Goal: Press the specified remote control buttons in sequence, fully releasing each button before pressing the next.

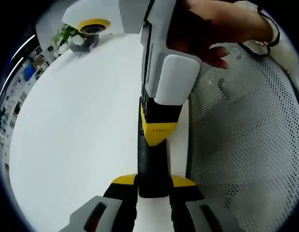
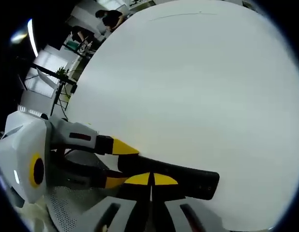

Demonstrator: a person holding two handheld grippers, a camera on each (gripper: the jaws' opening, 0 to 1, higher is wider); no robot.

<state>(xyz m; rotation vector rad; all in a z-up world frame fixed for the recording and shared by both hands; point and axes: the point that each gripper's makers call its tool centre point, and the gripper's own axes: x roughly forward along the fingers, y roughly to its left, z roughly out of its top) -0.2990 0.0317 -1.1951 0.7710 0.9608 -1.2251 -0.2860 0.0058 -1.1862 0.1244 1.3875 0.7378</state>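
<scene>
A slim black remote control (image 1: 150, 166) is held out over the white table (image 1: 77, 125). My left gripper (image 1: 153, 181) is shut on its near end, one yellow-tipped jaw on each side. From above, my right gripper (image 1: 159, 129), held by a person's hand (image 1: 212, 24), has its shut yellow tips down on the remote's top face. In the right gripper view, my right gripper (image 2: 150, 180) rests shut against the remote (image 2: 190, 178), and the left gripper (image 2: 119, 165) clamps the remote's end from the left. No buttons can be made out.
A white mesh surface (image 1: 246, 145) lies right of the table edge. A yellow tape roll (image 1: 94, 25), a grey item (image 1: 84, 44) and a green plant (image 1: 65, 35) sit at the far table end. People (image 2: 108, 19) stand in the background.
</scene>
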